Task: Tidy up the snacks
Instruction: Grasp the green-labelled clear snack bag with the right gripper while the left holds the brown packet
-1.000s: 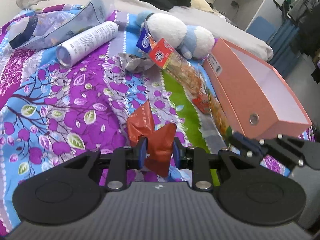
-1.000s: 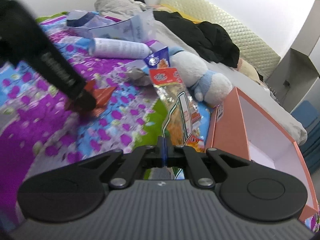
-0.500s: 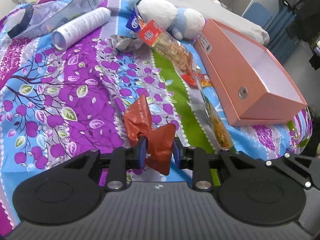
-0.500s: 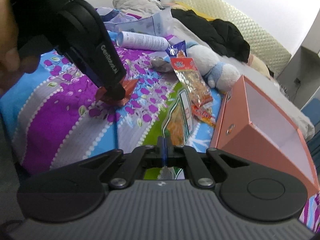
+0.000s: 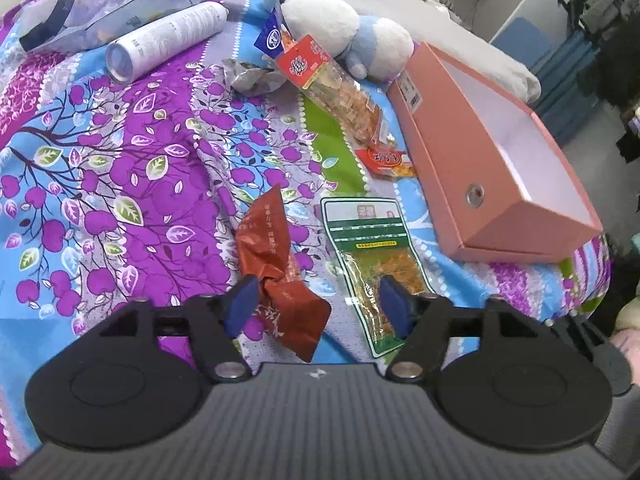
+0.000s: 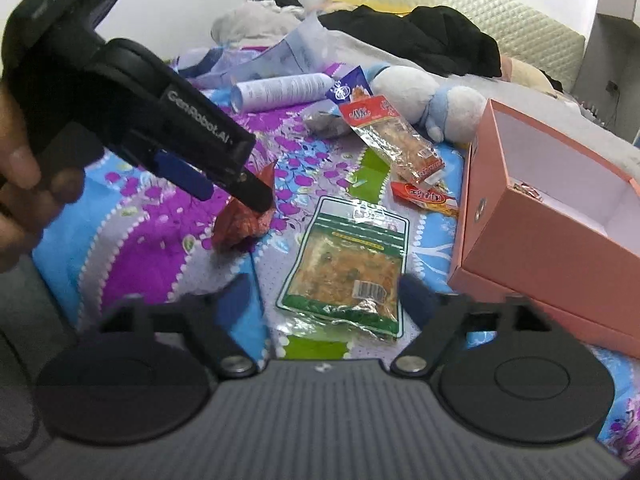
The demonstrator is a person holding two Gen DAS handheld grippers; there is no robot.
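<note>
Four snack packets (image 5: 280,276) lie ahead of the claw, plus one blue pouch (image 5: 273,38). One pink box (image 5: 492,152), one white tube (image 5: 166,40), one plush toy (image 5: 348,36).

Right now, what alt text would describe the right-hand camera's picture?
An open gripper hovers over a green snack bag on a flowery bedspread. A pink box stands to the right; the other gripper, hand-held, points at a red wrapper.

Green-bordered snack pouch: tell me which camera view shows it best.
The right wrist view. There the green-bordered snack pouch lies whole and unobstructed on the bedspread. In the left wrist view, one blue pad of the left gripper covers the pouch's lower part.
</note>
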